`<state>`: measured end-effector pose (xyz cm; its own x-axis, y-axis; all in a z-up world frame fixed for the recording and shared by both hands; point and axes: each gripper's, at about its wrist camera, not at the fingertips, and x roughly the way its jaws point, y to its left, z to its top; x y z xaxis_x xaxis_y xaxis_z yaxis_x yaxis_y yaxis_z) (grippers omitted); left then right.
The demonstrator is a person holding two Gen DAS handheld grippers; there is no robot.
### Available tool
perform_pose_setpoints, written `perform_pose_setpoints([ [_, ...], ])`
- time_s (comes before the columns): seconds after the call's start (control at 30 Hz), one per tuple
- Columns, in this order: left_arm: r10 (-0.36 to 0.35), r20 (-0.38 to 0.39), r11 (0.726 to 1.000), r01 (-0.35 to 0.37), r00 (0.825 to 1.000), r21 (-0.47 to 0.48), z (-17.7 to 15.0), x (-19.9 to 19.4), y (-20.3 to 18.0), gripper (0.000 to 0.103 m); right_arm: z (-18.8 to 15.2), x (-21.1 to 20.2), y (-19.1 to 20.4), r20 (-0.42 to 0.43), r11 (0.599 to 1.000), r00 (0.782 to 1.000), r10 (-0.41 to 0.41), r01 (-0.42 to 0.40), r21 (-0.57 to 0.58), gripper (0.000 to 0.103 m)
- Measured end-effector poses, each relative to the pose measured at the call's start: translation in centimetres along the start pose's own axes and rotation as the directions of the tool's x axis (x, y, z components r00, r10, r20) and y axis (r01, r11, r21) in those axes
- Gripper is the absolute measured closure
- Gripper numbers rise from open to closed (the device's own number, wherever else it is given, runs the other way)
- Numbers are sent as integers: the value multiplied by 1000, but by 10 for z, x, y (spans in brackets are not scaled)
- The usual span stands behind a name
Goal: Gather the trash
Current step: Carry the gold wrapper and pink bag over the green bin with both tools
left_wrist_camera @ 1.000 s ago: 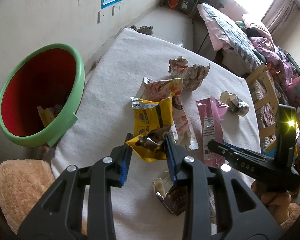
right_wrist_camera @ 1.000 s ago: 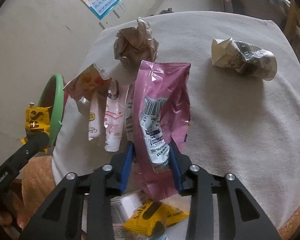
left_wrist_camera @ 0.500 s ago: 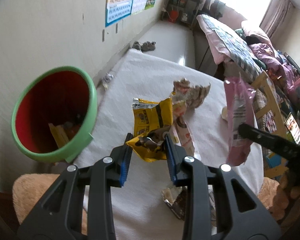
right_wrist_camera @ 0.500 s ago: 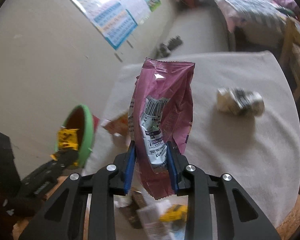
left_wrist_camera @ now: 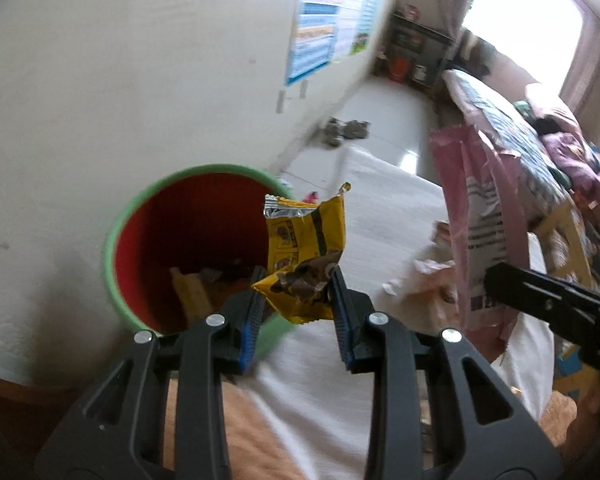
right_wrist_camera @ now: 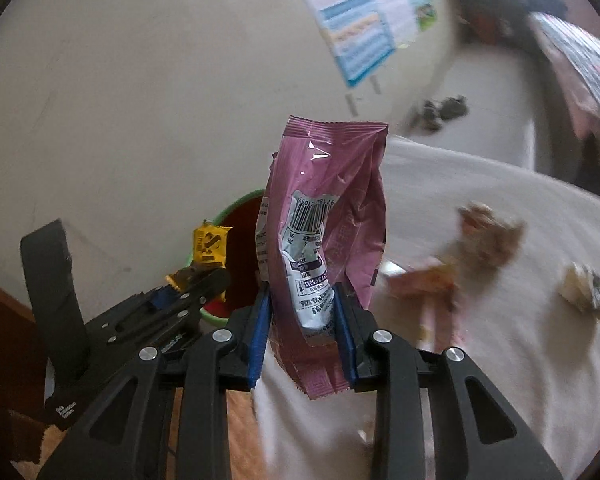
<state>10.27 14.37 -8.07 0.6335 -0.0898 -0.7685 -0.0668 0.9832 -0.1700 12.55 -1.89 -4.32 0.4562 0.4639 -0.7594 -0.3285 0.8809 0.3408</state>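
Taking the green bin (left_wrist_camera: 116, 236) as landmark: the left gripper (left_wrist_camera: 296, 300), fingers clamped on the yellow wrapper (left_wrist_camera: 306, 248), hangs at the bin's near rim, nearest the mouth. Right of it, the right gripper (right_wrist_camera: 302, 312) grips the upright pink packet (right_wrist_camera: 328, 216), over the surface (right_wrist_camera: 500, 320) beside the bin.

— What does the right gripper (right_wrist_camera: 302, 304) have?

— A pink snack bag (right_wrist_camera: 328, 216), pinched upright between its blue pads, barcode facing the camera.

— And on the left?

— The left gripper (right_wrist_camera: 188, 284) holds a yellow wrapper (right_wrist_camera: 209, 245) just in front of the green bin (right_wrist_camera: 240, 204) with its red inside.

— Anything on the white table (right_wrist_camera: 500, 360)?

— Blurred litter: what looks like a crumpled brown paper (right_wrist_camera: 490, 236), a pinkish wrapper (right_wrist_camera: 424, 280) and a pale crushed scrap (right_wrist_camera: 590, 286), well apart from the bag.
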Motion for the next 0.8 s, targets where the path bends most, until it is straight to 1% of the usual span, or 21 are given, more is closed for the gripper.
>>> perform_pose_setpoints([
  [0.1, 28, -15, 999, -28, 999, -38, 6, 6, 26, 73, 14, 27, 23, -25, 998, 1000, 5, -7, -58, 73],
  [0.2, 49, -16, 997, -50, 999, -59, 10, 8, 44, 73, 26, 52, 35, -55, 998, 998, 33, -36, -59, 73],
  [0.37, 67, -45, 992, -71, 997, -101, 13, 23, 68, 73, 31, 88, 47, -111, 995, 994, 15, -26, -95, 73],
  [0.57, 66, -76, 988, -76, 995, -137, 9, 38, 81, 73, 25, 100, 45, -156, 997, 987, 33, -45, -69, 73],
  [0.67, 67, -88, 987, -79, 994, -139, 8, 45, 84, 73, 29, 108, 41, -168, 997, 985, 32, -43, -64, 73],
  [0.8, 68, -96, 987, -81, 993, -138, 9, 48, 83, 73, 29, 112, 46, -176, 997, 984, 25, -37, -64, 72],
])
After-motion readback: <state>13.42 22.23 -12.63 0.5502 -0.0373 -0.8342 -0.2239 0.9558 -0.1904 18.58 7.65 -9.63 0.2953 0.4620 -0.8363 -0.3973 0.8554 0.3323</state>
